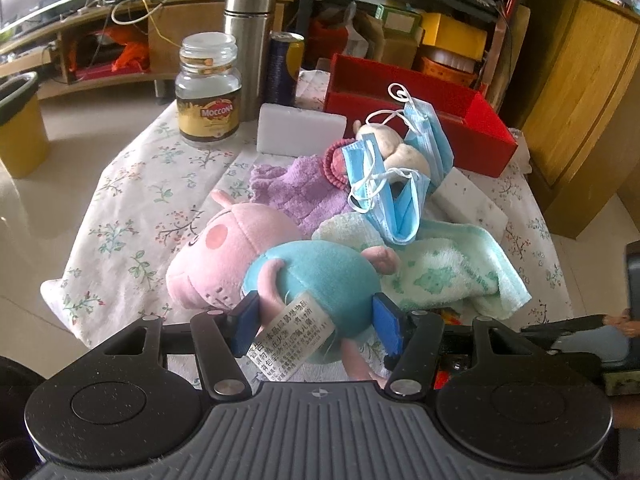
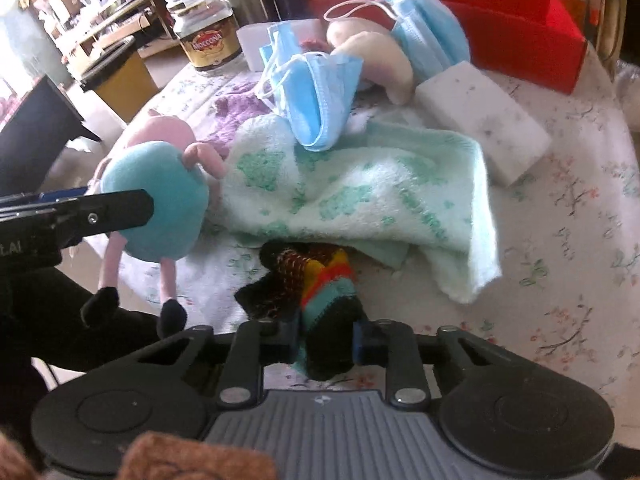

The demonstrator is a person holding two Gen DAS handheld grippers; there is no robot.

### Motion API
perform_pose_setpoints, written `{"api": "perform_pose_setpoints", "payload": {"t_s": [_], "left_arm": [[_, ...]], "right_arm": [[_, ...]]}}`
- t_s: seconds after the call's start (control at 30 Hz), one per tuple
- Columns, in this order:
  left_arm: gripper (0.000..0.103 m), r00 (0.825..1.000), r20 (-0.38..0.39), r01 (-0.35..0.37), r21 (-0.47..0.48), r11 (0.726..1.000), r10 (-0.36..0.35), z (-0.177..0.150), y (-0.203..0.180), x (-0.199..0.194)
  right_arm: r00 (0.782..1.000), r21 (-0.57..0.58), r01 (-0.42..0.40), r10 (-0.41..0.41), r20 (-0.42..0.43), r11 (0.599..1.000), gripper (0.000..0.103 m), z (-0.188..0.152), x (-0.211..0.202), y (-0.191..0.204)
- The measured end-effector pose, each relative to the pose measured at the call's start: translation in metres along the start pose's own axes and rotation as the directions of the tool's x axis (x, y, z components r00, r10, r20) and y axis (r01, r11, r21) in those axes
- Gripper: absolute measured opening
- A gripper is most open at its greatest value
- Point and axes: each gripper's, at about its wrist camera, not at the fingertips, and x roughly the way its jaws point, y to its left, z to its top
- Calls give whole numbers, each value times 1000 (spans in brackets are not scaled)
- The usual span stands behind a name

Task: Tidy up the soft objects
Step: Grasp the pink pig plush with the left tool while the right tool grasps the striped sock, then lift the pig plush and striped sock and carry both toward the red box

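Both wrist views close, angled down at the table (fisheye), sharing pig plush [image 1: 312, 276] and towel [image 2: 360, 192]

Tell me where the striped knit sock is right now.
In the right wrist view, the striped knit sock sits bottom centre, clamped in the right gripper, partly tucked under the green towel's near edge.

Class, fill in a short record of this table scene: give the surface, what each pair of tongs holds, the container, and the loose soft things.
surface: table under a flowered cloth
left tongs: shut on the pig toy, around its blue body
right tongs: shut on a striped sock
container: red box at the far edge, contents not visible
loose soft things: green towel, blue face masks, purple cloth, cream plush
hard things: coffee jar, steel flask
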Motion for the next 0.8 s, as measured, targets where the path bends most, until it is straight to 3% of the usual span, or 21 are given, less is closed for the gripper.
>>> {"api": "perform_pose_setpoints", "payload": {"t_s": [0.13, 0.37, 0.53, 0.8], "left_arm": [[58, 1000, -5, -6, 23, 1000, 6, -2, -5, 2], [54, 1000, 15, -10, 47, 999, 10, -4, -5, -2], [53, 999, 36, 4, 36, 999, -5, -4, -3, -11], [49, 995, 93, 27, 14, 1000, -28, 5, -4, -33]], "right_arm": [[1000, 50, -12, 11, 15, 999, 0, 5, 7, -2], [999, -81, 38, -36, 32, 996, 0, -5, 1, 17], [996, -14, -35, 36, 81, 999, 0, -3, -25, 13], [982, 31, -51, 44, 184, 998, 0, 3, -66, 11]]}}
